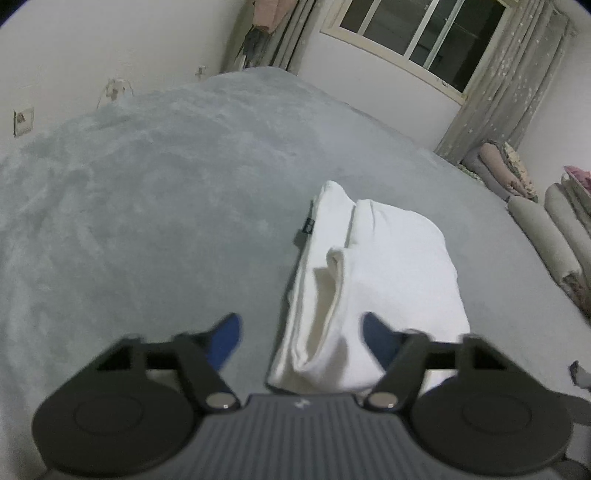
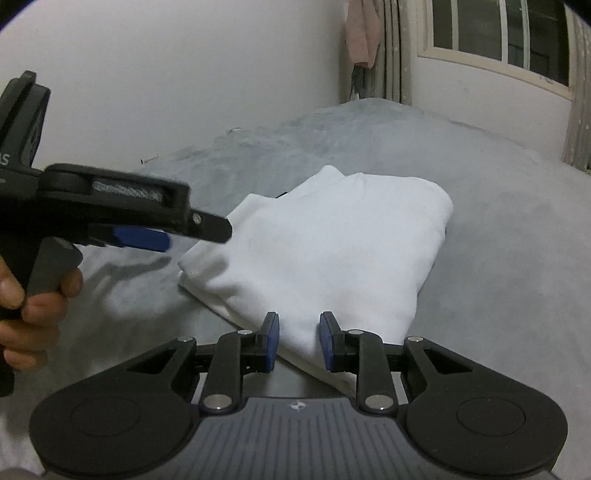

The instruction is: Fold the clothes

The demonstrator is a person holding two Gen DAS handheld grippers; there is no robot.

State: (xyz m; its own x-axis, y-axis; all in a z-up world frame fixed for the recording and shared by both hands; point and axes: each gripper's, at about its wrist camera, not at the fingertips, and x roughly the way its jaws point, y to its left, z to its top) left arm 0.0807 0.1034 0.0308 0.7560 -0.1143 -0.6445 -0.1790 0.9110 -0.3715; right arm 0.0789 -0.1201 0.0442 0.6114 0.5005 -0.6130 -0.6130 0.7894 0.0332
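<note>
The big grey bed (image 1: 147, 192) fills most of both views, and the white garment (image 2: 325, 251) lies on it as a thick folded bundle, nearer the window (image 1: 417, 33) side than the wall side. The white garment already sits in neat layers with a small dark tag (image 1: 308, 225) poking out at its far edge, so it looks folded, or close to it. This could be a pause before one more fold, or the job could be done, and I cannot tell which. Past the white garment, by the curtain (image 1: 506, 85), rolled blankets (image 1: 546, 229) are stacked along the bed's edge, well apart from the bundle, so nothing blocks the way. A pink cloth (image 2: 364, 33) hangs in the far corner. The left gripper (image 1: 301, 334) hovers over the near end of the white garment with its blue fingers (image 1: 229, 332) wide apart and holding nothing. The right gripper (image 2: 298, 338) is low at the bundle's near edge, its fingers a little apart with cloth showing between them, not pinched. A hand (image 2: 29, 306) holds the left gripper's handle.
</note>
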